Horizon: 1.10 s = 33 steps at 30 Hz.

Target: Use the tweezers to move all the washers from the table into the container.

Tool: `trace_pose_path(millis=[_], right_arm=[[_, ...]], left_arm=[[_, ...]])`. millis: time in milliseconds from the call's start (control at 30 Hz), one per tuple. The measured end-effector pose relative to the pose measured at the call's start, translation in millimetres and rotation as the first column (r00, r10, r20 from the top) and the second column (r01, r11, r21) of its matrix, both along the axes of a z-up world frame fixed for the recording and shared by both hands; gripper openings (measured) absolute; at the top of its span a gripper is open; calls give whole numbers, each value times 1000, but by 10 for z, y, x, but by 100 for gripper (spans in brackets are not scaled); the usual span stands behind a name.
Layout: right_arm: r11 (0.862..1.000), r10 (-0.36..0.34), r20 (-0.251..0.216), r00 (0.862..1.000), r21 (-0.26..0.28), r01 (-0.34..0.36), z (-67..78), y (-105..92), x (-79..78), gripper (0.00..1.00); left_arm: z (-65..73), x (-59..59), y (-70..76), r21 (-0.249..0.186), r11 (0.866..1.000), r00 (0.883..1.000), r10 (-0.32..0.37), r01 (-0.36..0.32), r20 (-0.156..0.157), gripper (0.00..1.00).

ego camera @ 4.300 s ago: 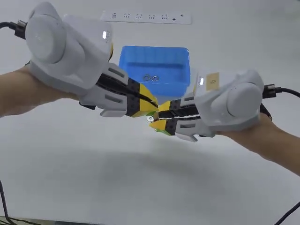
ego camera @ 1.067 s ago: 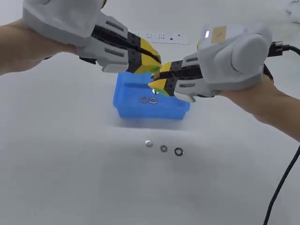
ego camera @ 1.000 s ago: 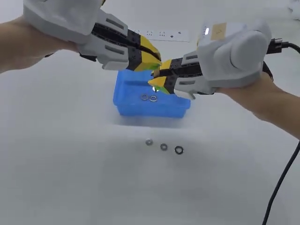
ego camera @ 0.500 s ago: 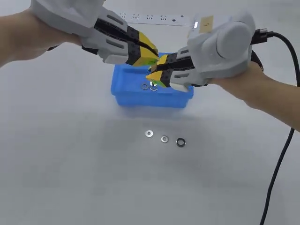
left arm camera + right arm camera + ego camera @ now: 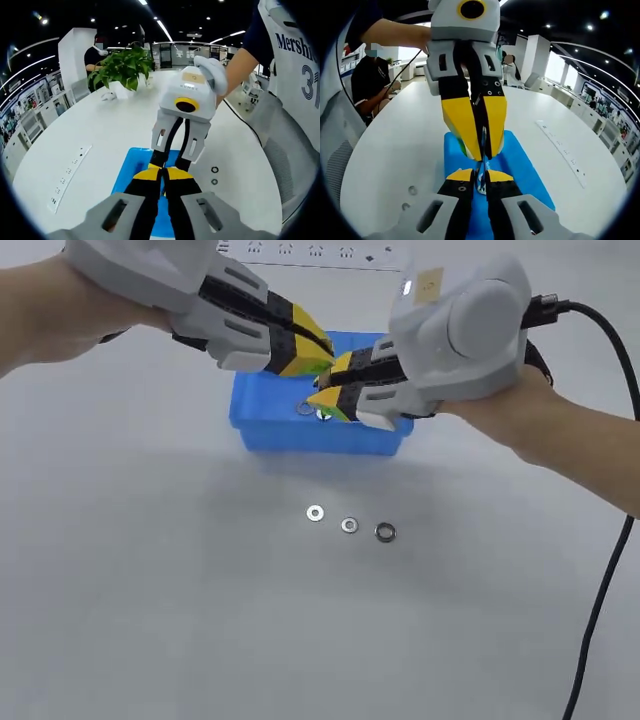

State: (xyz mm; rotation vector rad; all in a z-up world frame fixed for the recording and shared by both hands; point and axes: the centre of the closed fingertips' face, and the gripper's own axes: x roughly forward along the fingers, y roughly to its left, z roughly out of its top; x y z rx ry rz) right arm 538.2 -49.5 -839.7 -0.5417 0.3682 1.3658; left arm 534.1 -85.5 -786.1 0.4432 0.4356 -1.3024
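Washers on the table: three small round silver metal washers [image 5: 349,526] lie flat in a short row on the white table [image 5: 150,620], each apart from the next. The row runs left to right and slants a little toward the person at its right end.
Washers already in: at least two more rings [image 5: 305,409] lie on the floor of the blue rectangular plastic container [image 5: 300,438].
Tweezers: a thin silver metal strip [image 5: 480,184], seen in the right gripper view, runs straight out from that gripper's jaws into the jaws facing it (its working tip is too small to make out).
Left gripper [image 5: 320,355]: jaws drawn together on the tweezers, tips above the container.
Right gripper [image 5: 325,400]: jaws likewise pinched on the tweezers, nose to nose with the left, over the container's near half.
Relation that matters: the table row lies on the person's side of the container's front wall, near it but not touching. From the meeting tips, that is down and back toward the person.
Nearest target: the leftmost washer sits almost straight back from the tips, and the other two trail off to the right-hand side.
Judged next move: draw both grippers back over the front wall, then lower the tweezers onto one ring.
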Motion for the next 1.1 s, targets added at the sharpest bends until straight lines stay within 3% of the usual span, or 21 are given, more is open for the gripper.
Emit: trace_pose_path(millis=[100, 400, 733, 933, 1100], right_arm=[[1000, -7, -19, 1000, -6, 7, 1, -4, -7, 11], [1000, -9, -9, 1000, -1, 9, 73, 14, -2, 12], [1000, -7, 21, 1000, 16, 7, 212, 29, -27, 11], [999, -1, 42, 999, 34, 0, 367, 14, -83, 10], [999, 9, 94, 996, 43, -13, 532, 24, -125, 10]], left_arm=[[-1, -8, -3, 1, 1000, 1000, -1, 1, -1, 7], [38, -50, 36, 25, 1000, 1000, -6, 5, 16, 7], [210, -68, 23, 13, 1000, 999, -5, 4, 48, 6], [346, -119, 17, 9, 1000, 997, -10, 9, 70, 6], [522, -207, 19, 1, 1000, 995, -16, 16, 103, 6]])
